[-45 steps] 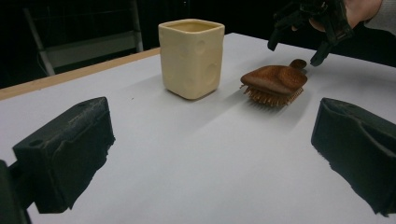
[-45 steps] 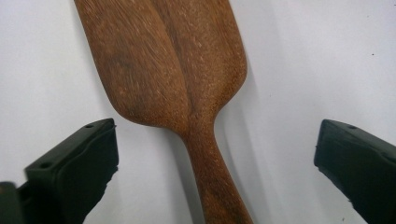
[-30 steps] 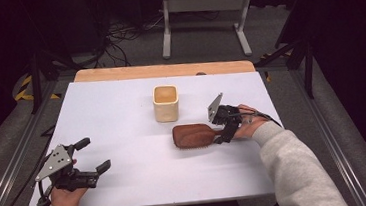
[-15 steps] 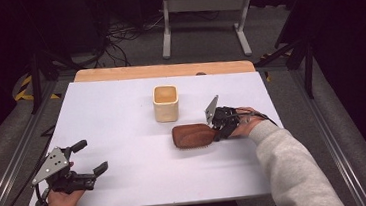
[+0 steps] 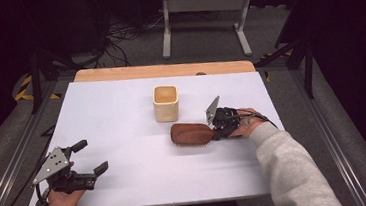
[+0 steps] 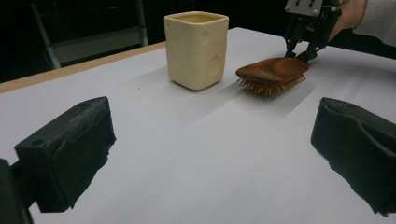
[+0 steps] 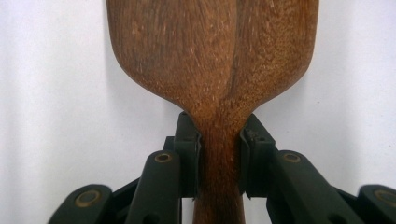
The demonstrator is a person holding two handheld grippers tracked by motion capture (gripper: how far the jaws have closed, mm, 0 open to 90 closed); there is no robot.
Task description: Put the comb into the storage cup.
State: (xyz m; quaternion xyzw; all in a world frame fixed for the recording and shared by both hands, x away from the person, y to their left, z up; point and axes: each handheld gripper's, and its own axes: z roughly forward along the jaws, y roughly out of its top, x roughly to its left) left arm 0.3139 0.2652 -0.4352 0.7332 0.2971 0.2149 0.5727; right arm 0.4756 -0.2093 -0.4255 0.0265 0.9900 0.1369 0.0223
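Note:
A brown wooden hairbrush [image 5: 191, 133] lies bristles down on the white table [image 5: 121, 113], right of centre. My right gripper [image 5: 218, 130] is at its handle end. Its jaws have just been closing, and in the right gripper view the pads [image 7: 189, 140] press on both sides of the narrow handle [image 7: 218, 154]. The brush head [image 7: 215, 56] spreads out above them. A cream square cup [image 5: 166, 103] stands upright just behind the brush. My left gripper [image 5: 91, 156] rests open at the near left, nothing between its jaws, and faces the cup [image 6: 196, 49] and the brush [image 6: 273, 70].
A wooden strip [image 5: 163, 70] runs along the table's far edge. Behind it are a metal stand [image 5: 203, 11] and cables on the floor. Metal rails flank the table on both sides.
The right gripper's jaws have drawn in onto the brush handle. Brush, cup and the left hand have stayed where they were.

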